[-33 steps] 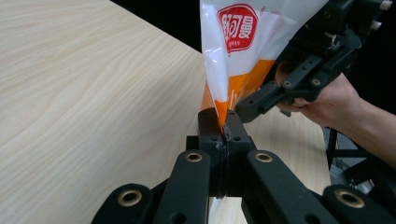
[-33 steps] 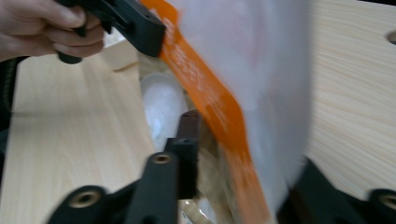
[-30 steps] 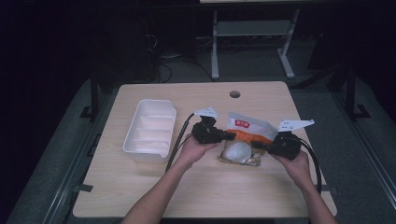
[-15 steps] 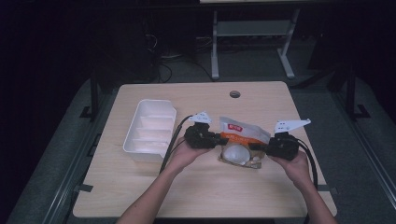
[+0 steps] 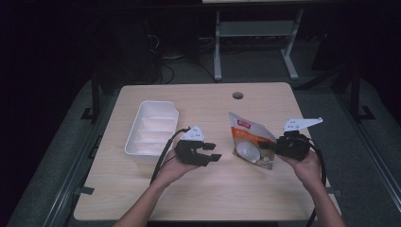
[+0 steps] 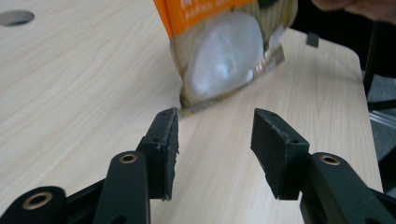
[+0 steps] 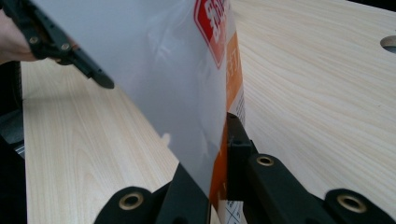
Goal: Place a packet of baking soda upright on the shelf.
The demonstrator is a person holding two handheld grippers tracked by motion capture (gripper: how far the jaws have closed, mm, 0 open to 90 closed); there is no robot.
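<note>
An orange and white snack pouch (image 5: 250, 141) with a clear window stands tilted on the table, right of centre. My right gripper (image 5: 265, 146) is shut on the pouch's right edge; in the right gripper view the white side of the pouch (image 7: 187, 79) sits pinched between the jaws. My left gripper (image 5: 213, 151) is open, a short way left of the pouch and apart from it. In the left gripper view the pouch (image 6: 224, 51) with its pale contents stands just beyond the spread pads (image 6: 166, 149).
A white divided tray (image 5: 152, 132) lies on the left half of the wooden table (image 5: 203, 198). A round cable hole (image 5: 238, 95) sits near the far edge. A metal stand (image 5: 255, 33) is on the dark floor behind.
My left gripper has let go of the pouch, opened and pulled back to the left. The right gripper has tipped the pouch up from lying flat.
</note>
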